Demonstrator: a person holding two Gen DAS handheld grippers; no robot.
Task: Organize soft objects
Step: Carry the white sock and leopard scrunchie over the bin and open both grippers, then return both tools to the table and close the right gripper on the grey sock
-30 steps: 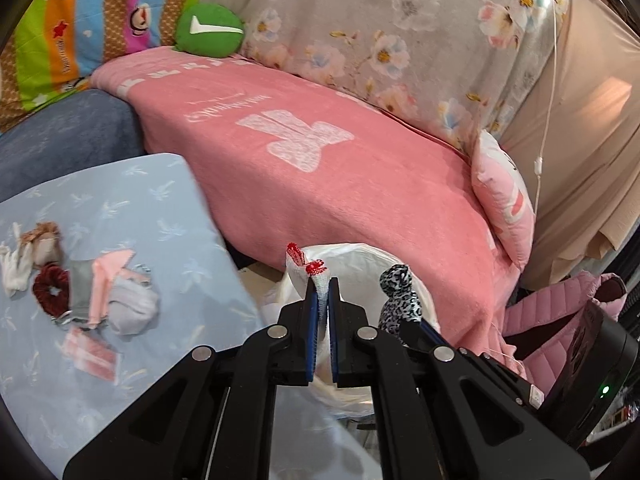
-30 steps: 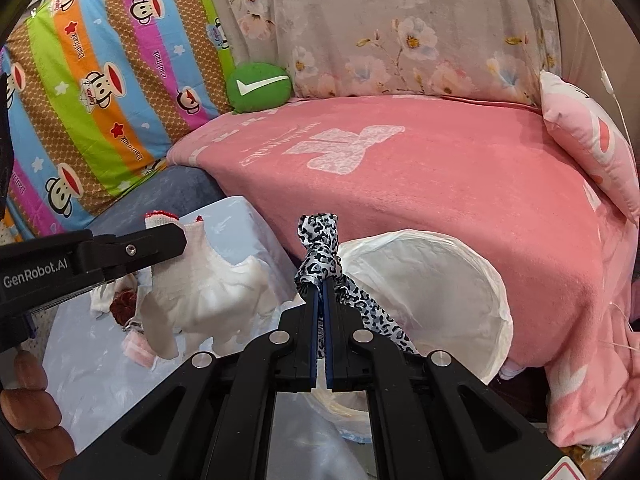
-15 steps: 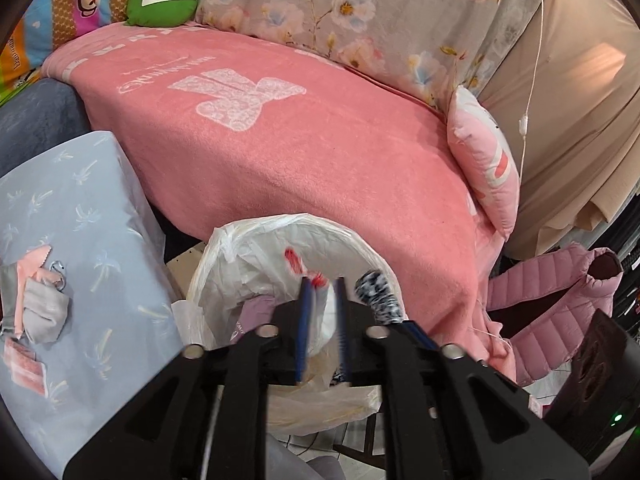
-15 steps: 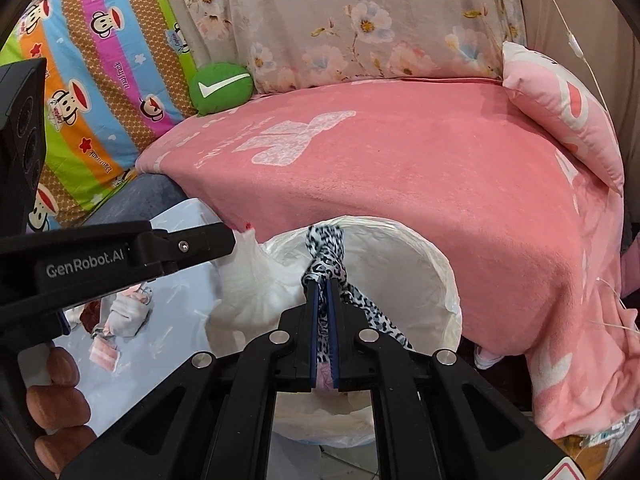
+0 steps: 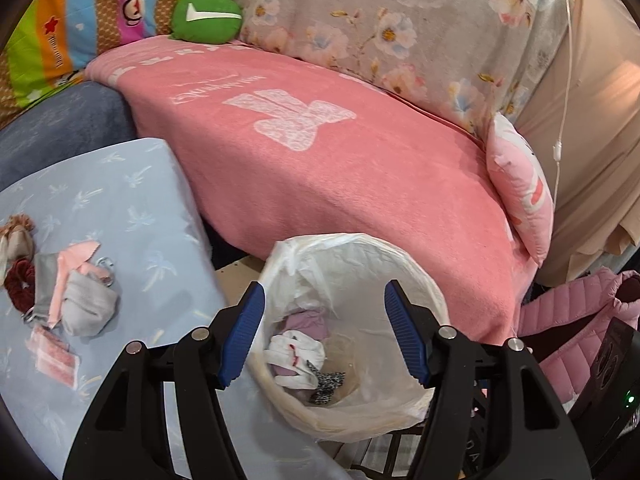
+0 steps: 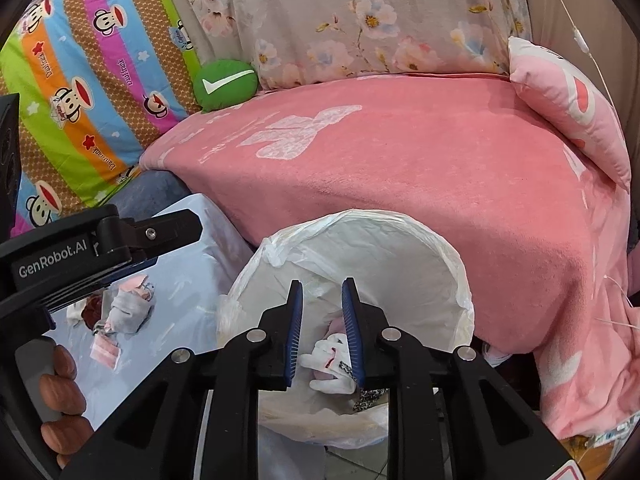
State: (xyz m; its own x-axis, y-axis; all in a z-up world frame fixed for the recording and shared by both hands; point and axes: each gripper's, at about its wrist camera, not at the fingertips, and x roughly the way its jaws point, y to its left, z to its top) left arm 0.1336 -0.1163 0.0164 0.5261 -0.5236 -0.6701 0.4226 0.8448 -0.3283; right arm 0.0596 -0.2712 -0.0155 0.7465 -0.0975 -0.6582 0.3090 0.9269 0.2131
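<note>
Left tongs (image 5: 324, 334): hovering over the lined bin (image 5: 424, 276) at lower centre of the left wrist view, jaws opening wide, nothing between the pads; likely positioned there so a released item falls straight in

Right tongs (image 6: 322, 332): hanging over the same bin at lower centre of the right wrist view, jaws opening but only narrowly apart, nothing pinched between them

White glove (image 5: 296, 354): lying at the bottom of the bin, red mark showing, resting on something pale purple

Leopard-print cloth (image 5: 328, 386): lying just beside the glove, lower in the bin, partly tucked under it

Remaining soft items (image 5: 76, 292): sitting in a small heap at the left edge of the left wrist view on the table (image 5: 132, 208) with the blue cloth; a grey sock, a pink piece, a dark red scrunchie, apparently waiting their turn

Bin placement: standing between the table and the bed with the pink blanket (image 5: 340, 168), near the heap, which is keeping carries short

Hand (image 6: 60, 396): gripping the handle of the left tool, lower left of the right wrist view
</note>
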